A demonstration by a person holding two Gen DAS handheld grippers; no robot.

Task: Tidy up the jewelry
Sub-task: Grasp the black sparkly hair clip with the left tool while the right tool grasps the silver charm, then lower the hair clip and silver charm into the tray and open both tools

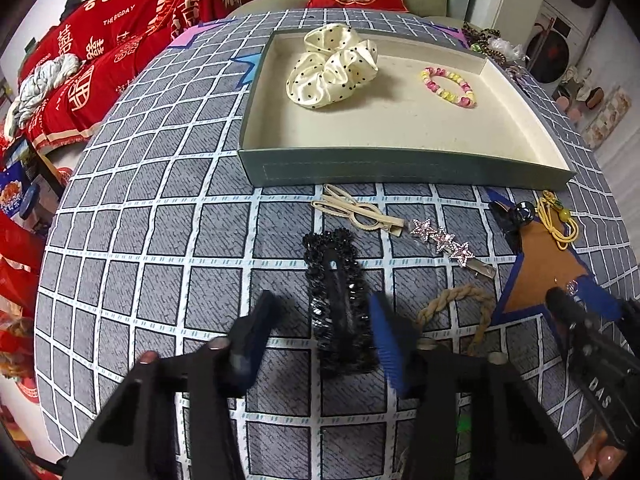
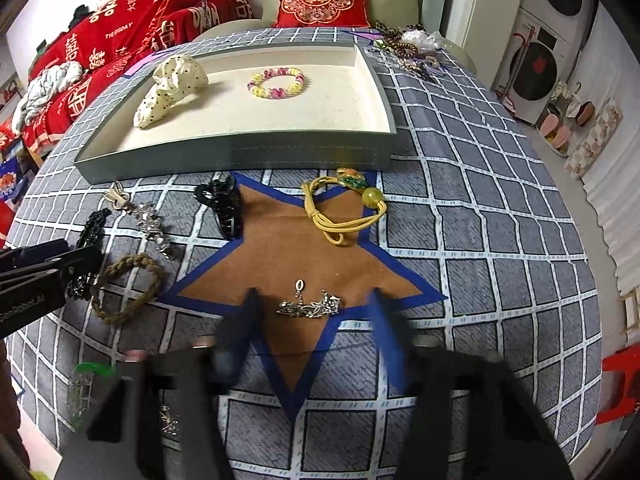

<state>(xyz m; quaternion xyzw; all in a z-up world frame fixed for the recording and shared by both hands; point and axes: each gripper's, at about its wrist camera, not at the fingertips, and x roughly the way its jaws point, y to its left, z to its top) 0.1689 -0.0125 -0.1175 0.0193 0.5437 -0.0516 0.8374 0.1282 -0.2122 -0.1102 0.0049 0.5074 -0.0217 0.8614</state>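
Left wrist view: left tongs (image 1: 324,332) are wide open and straddle the black clip (image 1: 340,304), which lies flat on the tabletop (image 1: 160,220) near the front wall of the tray (image 1: 400,168). Pickup step, I'd say; next move is to close on the clip, lift, and carry it forward over that wall. Tray holds two items: one scrunchie (image 1: 332,68), one bead bracelet (image 1: 449,86). In front of the tray: one cream clip (image 1: 356,210), one star clip (image 1: 448,242), one braided tie (image 1: 460,300).

Right wrist view: right tongs (image 2: 312,320) are wide open around the silver chain (image 2: 310,306), on the star patch (image 2: 296,248) in front of the tray; not gripped yet. Also one claw clip (image 2: 222,204) and one yellow cord (image 2: 344,212) closer to the tray.
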